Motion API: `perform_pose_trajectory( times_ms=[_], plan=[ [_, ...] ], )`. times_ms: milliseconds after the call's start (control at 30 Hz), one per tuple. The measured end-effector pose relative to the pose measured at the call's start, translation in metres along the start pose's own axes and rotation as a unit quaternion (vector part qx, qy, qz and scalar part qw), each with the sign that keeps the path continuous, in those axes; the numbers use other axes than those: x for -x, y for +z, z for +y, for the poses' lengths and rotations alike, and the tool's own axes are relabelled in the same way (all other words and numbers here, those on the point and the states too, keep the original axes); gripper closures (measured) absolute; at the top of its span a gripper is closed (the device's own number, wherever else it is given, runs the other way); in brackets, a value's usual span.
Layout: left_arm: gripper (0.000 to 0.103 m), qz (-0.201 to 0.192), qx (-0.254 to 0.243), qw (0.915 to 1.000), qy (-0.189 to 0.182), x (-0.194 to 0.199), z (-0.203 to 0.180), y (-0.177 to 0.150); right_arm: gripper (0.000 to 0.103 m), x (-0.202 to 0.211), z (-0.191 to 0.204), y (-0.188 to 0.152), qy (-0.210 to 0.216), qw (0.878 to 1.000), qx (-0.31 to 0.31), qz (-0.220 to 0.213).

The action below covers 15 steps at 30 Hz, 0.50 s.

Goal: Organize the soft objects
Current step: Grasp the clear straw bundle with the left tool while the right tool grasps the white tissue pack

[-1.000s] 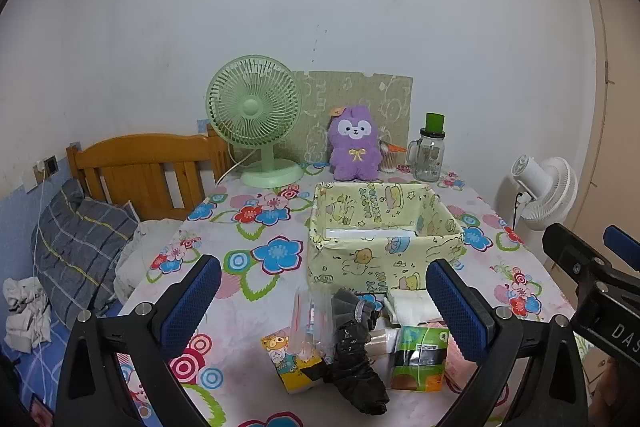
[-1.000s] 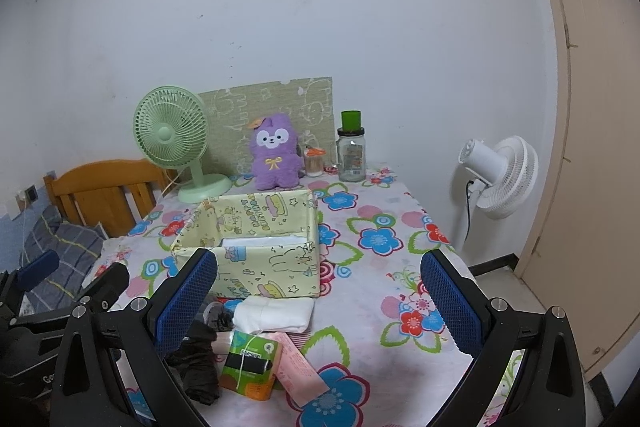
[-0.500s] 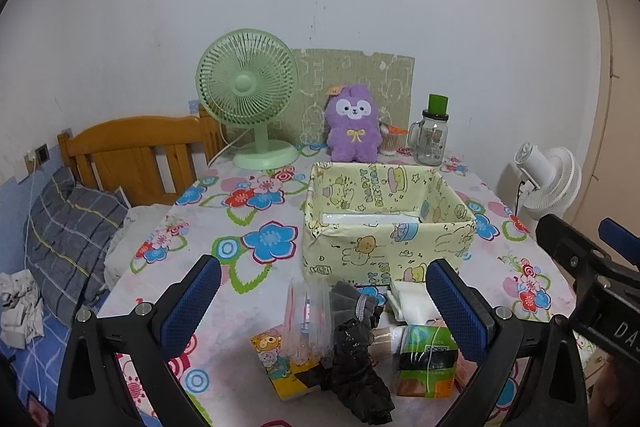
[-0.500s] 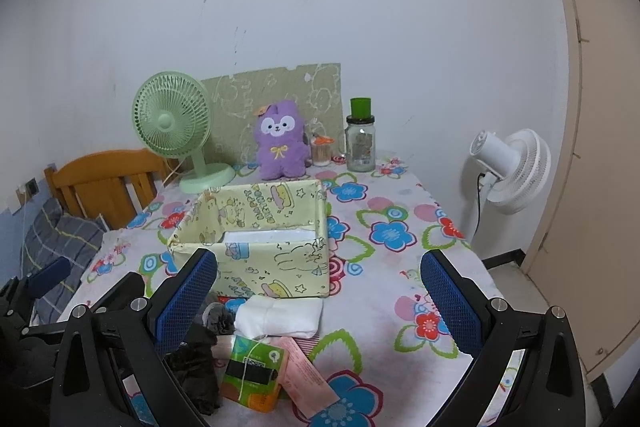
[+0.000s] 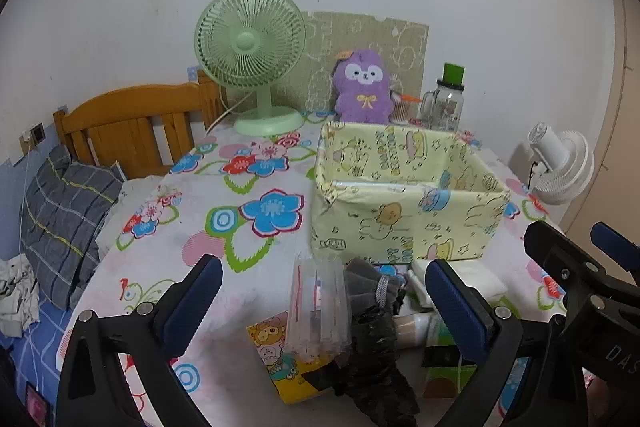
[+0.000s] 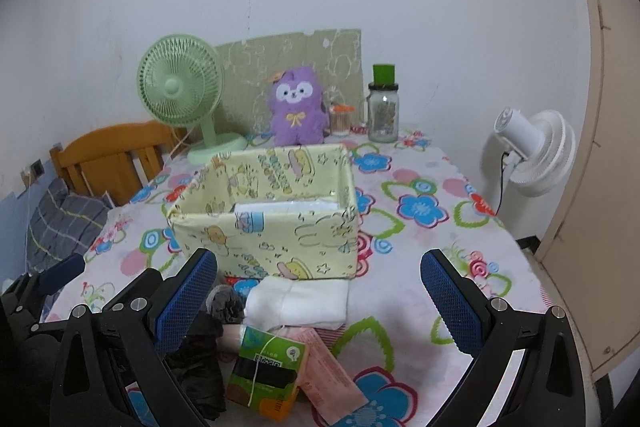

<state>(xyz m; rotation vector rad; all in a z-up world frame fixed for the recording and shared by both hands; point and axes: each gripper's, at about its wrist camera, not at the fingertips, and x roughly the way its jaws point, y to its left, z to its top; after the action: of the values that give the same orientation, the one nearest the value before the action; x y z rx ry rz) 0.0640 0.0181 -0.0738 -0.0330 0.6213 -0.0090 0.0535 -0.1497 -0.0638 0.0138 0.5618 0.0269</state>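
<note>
A yellow cartoon-print fabric box point(image 5: 404, 187) point(image 6: 268, 215) stands open on the flowered table, with a flat white packet inside. In front of it lies a pile: a clear plastic sleeve point(image 5: 318, 307), a black bundle point(image 5: 372, 359) point(image 6: 200, 367), a yellow cartoon pack point(image 5: 280, 359), a folded white cloth point(image 6: 300, 301), a green pack point(image 6: 268, 367) and a pink packet point(image 6: 328, 371). My left gripper point(image 5: 320, 299) is open and empty, just above the sleeve. My right gripper point(image 6: 316, 287) is open and empty, above the white cloth. A purple plush point(image 5: 363, 87) point(image 6: 297, 107) sits at the back.
A green desk fan point(image 5: 252, 59) point(image 6: 182, 95), a glass jar with green lid point(image 5: 448, 103) point(image 6: 383, 107) and a small cup stand along the back wall. A white floor fan point(image 6: 532, 155) is past the table's right edge. A wooden headboard point(image 5: 128, 123) and bedding lie left.
Both grippers have moved forward and lower toward the pile in front of the box; the box and pile look larger. Both stay open and empty.
</note>
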Motion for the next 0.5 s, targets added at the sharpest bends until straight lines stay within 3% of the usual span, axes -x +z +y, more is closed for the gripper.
perform_pose_trajectory(
  times_ms=[500],
  plan=[
    [0.01,0.055,0.013,0.9984,0.005,-0.046,0.01,-0.01,0.0,-0.051,0.008,-0.012,0.012,0.998,-0.008,0.058]
  ],
)
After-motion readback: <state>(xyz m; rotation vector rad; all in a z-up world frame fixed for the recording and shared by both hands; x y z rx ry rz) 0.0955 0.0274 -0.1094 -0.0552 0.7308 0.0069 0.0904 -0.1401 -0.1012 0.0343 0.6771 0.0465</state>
